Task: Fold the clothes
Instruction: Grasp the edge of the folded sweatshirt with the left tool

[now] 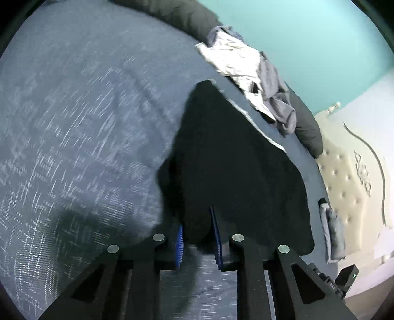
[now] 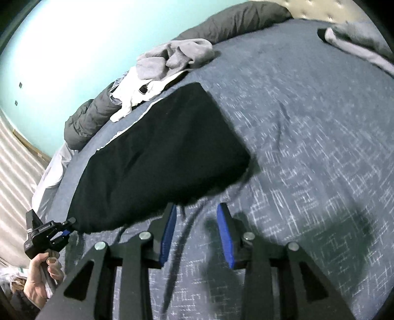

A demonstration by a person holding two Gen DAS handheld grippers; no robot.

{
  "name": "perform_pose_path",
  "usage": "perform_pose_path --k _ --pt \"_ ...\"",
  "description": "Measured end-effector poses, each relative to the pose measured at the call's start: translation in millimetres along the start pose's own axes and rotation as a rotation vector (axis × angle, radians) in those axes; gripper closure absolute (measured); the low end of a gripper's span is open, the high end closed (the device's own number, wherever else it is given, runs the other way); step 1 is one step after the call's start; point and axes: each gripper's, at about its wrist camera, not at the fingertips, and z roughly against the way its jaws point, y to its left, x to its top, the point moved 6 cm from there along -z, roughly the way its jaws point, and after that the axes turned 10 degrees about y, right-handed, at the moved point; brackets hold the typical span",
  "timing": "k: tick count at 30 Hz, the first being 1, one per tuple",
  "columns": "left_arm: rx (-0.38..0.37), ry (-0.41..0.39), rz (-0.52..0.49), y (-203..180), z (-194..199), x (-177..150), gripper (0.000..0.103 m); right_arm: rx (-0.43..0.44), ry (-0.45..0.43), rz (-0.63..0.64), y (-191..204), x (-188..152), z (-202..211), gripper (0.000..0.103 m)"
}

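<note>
left jaws clenched on the black cloth's near corner; right jaws released, nothing between them.

the left gripper (image 1: 198,236) pinched a corner of the black cloth (image 1: 236,167), while the right gripper (image 2: 197,231) stood parted just short of the cloth's near edge at 12 o'clock. the thin pinch looked liable to slip if pulled hard, and with only one corner held the fold could skew or bunch. the cloth lay flat on the blue bedspread (image 2: 307,135), running toward 11 o'clock. beyond it sat a pile of grey and white clothes (image 2: 172,61), a dark duvet (image 2: 234,22), a teal wall (image 2: 73,37) and a tufted headboard (image 1: 344,177) at 3 o'clock in the left view.
</note>
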Motion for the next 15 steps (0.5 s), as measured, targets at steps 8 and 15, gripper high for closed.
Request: perform_pose_path --k 8,15 --pt "-0.018 -0.031 -0.112 -71.4 10.9 17.7 0.085 0.037 -0.023 -0.058 -16.4 5.3 12.0 0.068" --pt "-0.078 -0.056 -0.264 -189.8 -2.7 27.3 0.085 0.056 -0.032 -0.08 -23.1 9.6 16.1 0.068"
